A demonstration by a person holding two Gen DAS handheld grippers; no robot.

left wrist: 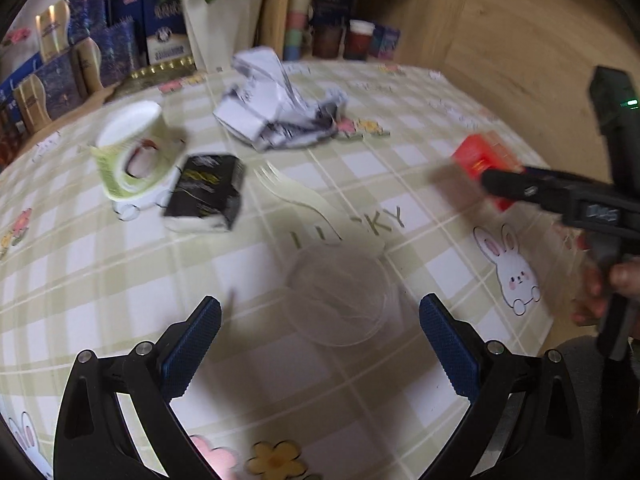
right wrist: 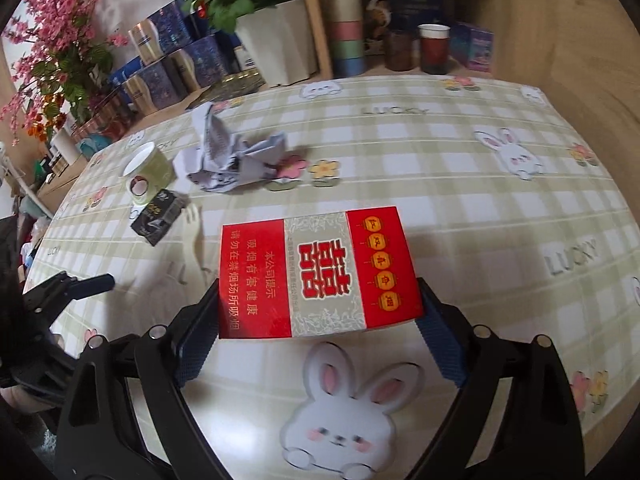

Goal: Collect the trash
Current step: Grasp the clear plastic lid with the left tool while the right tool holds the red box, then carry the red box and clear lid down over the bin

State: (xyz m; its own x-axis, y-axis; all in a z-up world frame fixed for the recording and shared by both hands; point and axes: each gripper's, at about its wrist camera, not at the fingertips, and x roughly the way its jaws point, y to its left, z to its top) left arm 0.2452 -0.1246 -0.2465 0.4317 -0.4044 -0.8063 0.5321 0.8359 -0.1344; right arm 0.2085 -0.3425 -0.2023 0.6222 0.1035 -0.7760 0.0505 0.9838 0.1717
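My right gripper (right wrist: 320, 320) is shut on a red cigarette box (right wrist: 318, 276) and holds it just above the table; the box also shows in the left wrist view (left wrist: 484, 160). My left gripper (left wrist: 320, 344) is open and empty, its fingers either side of a clear plastic lid (left wrist: 340, 294) on the cloth. Beyond the lid lie a pale plastic fork (left wrist: 292, 196), a black carton (left wrist: 206, 192), a tipped green paper cup (left wrist: 130, 152) and crumpled paper (left wrist: 276, 100). The right wrist view also shows the carton (right wrist: 160, 216), cup (right wrist: 146, 170) and paper (right wrist: 232, 156).
The table has a green checked cloth (right wrist: 460, 200) with rabbits. A white flower pot (right wrist: 280, 44), blue boxes (right wrist: 168, 68) and stacked cups (right wrist: 346, 24) stand along the back. A wooden wall (left wrist: 520, 40) bounds the right side.
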